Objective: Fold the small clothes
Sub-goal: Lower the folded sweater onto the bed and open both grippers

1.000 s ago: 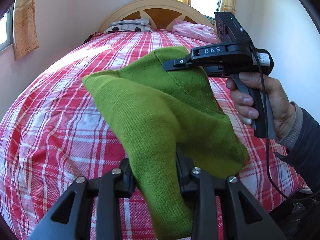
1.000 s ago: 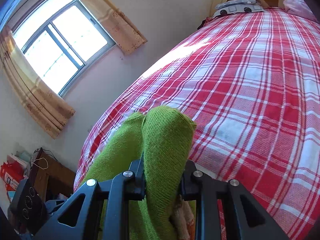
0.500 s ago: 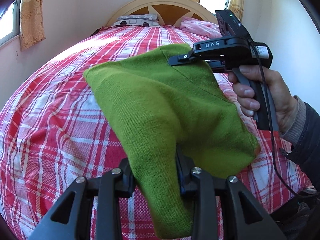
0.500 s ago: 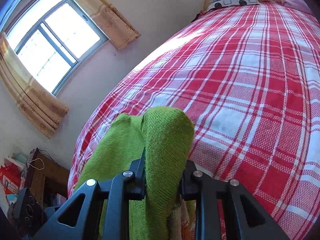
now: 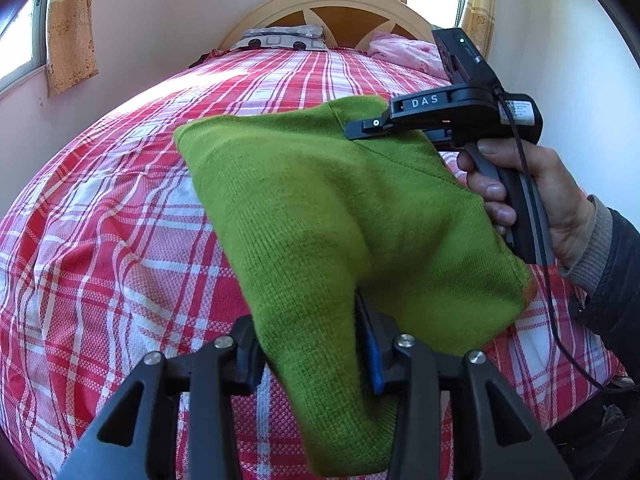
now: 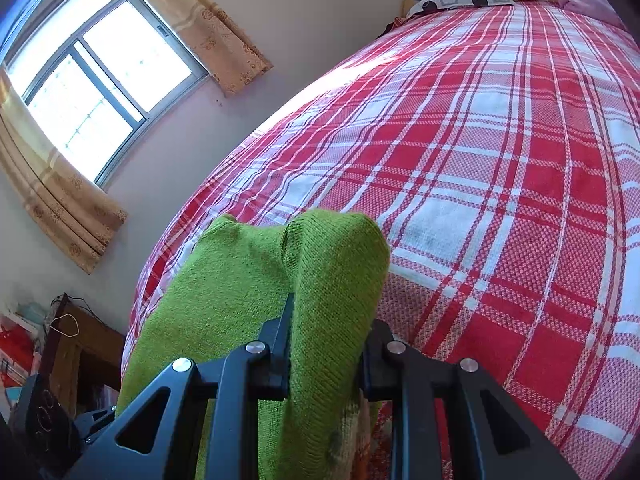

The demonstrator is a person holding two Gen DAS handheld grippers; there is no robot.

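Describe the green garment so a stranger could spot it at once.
Find the bed with the red plaid cover. Above its near end, two claws, left and right, hold up a green knit, each pinching an edge. It is the only green thing, plain against the checks.

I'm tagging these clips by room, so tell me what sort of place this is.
A bedroom in a home, most likely: a bed with a red and white plaid bedspread, a rounded cream wooden headboard with pillows against it, and a window with yellow patterned curtains.
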